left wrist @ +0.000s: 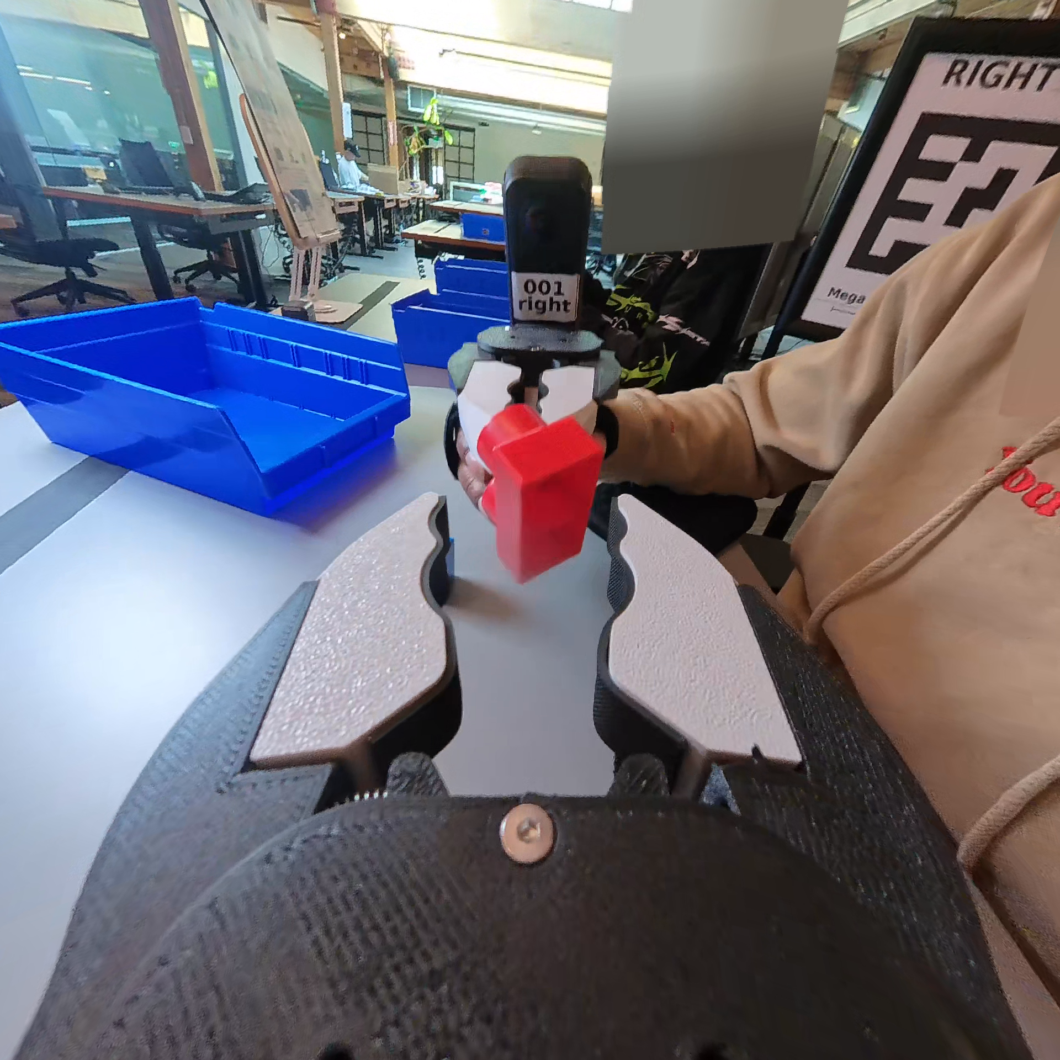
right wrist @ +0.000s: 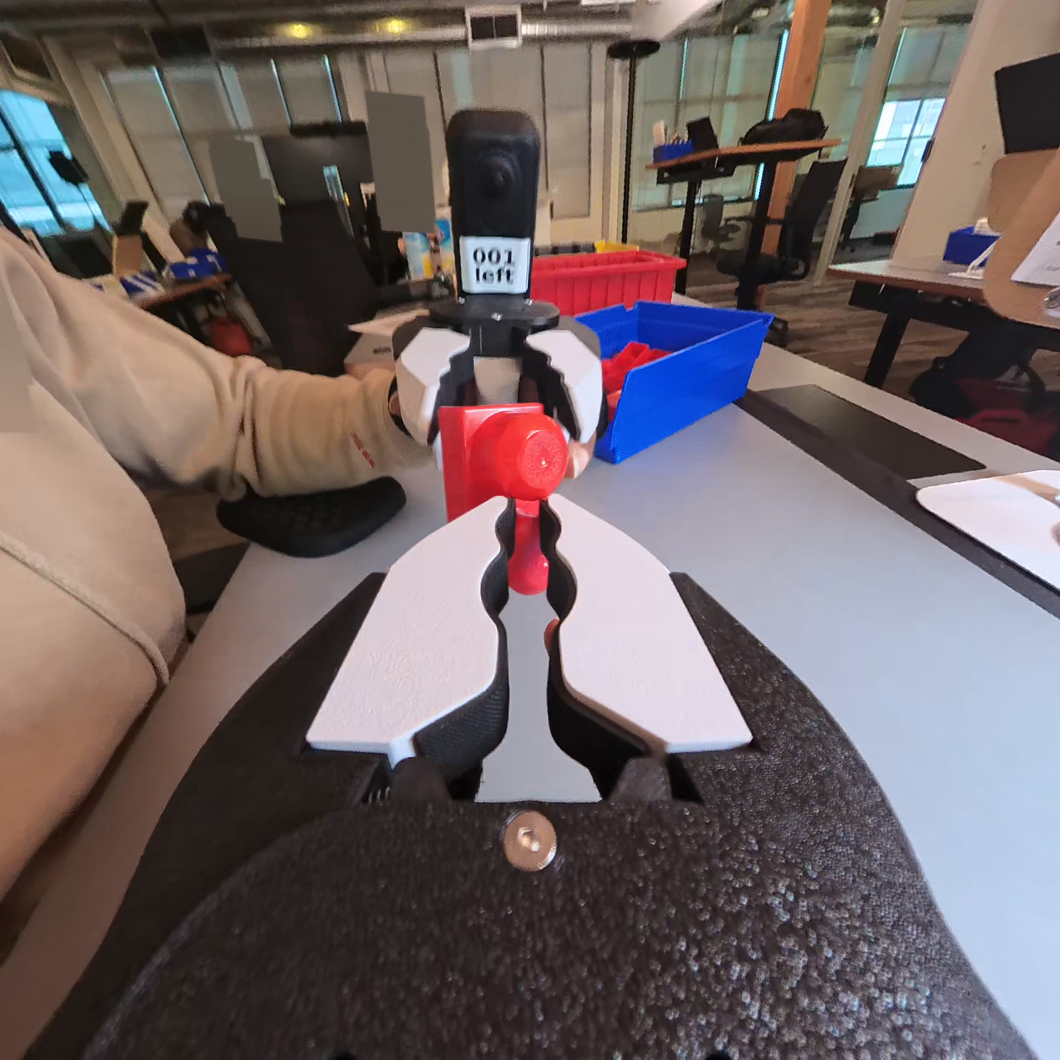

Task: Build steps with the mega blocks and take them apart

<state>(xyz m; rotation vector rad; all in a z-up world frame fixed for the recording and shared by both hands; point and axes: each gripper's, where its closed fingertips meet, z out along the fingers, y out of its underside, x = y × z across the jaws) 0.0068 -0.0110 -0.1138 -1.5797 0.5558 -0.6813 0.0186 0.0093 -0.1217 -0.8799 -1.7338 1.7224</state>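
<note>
A red mega block is held in the air above the grey table. My right gripper is shut on it, with both pads pressed on a stud of the block. In the left wrist view the right gripper shows head-on with the block in its tips. My left gripper is open and its fingers stand wide apart, clear of the block. It faces me in the right wrist view, jaws spread just behind the block.
An empty blue bin stands at the left on the table. Another blue bin holds several red blocks, with a red bin behind it. A white mat lies at the right edge. A person's beige sleeve reaches in. The grippers are tip to tip, or close to it.
</note>
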